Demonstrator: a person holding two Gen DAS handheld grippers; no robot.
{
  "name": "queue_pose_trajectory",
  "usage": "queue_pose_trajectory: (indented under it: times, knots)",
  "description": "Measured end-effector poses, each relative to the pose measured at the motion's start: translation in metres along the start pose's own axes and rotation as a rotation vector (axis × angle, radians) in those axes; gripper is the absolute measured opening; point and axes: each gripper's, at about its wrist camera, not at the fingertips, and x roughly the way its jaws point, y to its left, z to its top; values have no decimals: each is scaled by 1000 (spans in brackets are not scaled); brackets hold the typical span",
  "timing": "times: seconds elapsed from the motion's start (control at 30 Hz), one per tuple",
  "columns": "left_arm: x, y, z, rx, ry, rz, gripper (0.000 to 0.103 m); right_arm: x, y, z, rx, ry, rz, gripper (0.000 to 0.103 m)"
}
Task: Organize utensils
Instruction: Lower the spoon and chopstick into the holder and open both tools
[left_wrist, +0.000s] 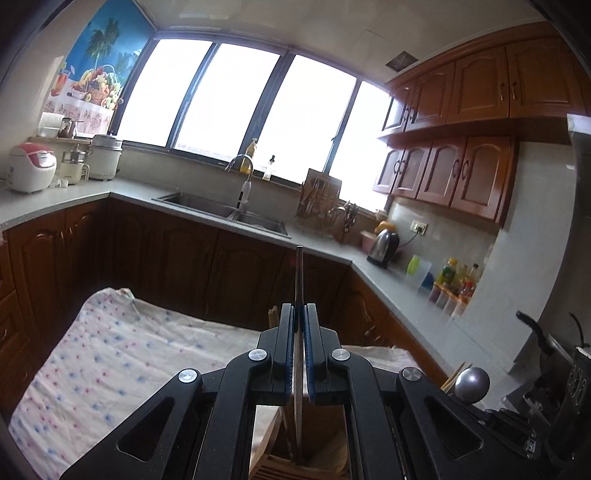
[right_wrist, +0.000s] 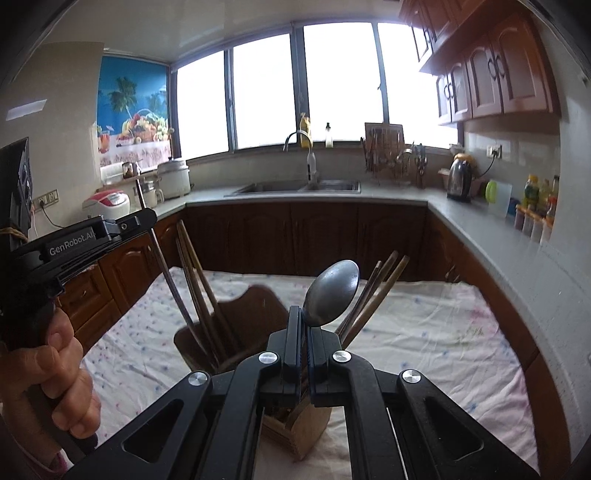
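My left gripper (left_wrist: 299, 314) is shut on a thin metal utensil (left_wrist: 299, 273) that stands upright, its lower end inside a wooden holder (left_wrist: 325, 461). In the right wrist view the left gripper (right_wrist: 144, 218) holds that utensil (right_wrist: 173, 291) slanting down into a dark wooden holder (right_wrist: 251, 317) with several wooden chopsticks (right_wrist: 195, 273). My right gripper (right_wrist: 303, 317) is shut on a metal spoon (right_wrist: 334, 291), bowl up, above a light wooden holder (right_wrist: 299, 428) with more chopsticks (right_wrist: 376, 291). The spoon's bowl also shows in the left wrist view (left_wrist: 471, 384).
The holders stand on a table with a flowered cloth (right_wrist: 424, 332). Behind it run wooden cabinets (right_wrist: 314, 236), a grey counter with a sink (right_wrist: 299, 186), a kettle (right_wrist: 460, 181), bottles (right_wrist: 535, 206) and a rice cooker (right_wrist: 107, 203). A person's hand (right_wrist: 59, 362) grips the left gripper's handle.
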Motion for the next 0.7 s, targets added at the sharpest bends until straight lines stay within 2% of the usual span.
queue_pose_trajectory:
  times: [0.33, 0.5, 0.7]
  knots:
    - [17, 12, -10, 12, 91, 3, 3, 22, -4, -15, 53, 91, 42, 2]
    - [13, 15, -7, 4, 90, -8, 4, 30, -8, -22, 75, 125, 50, 2]
    - [11, 13, -9, 18, 89, -6, 4, 31, -12, -23, 96, 127, 51, 2]
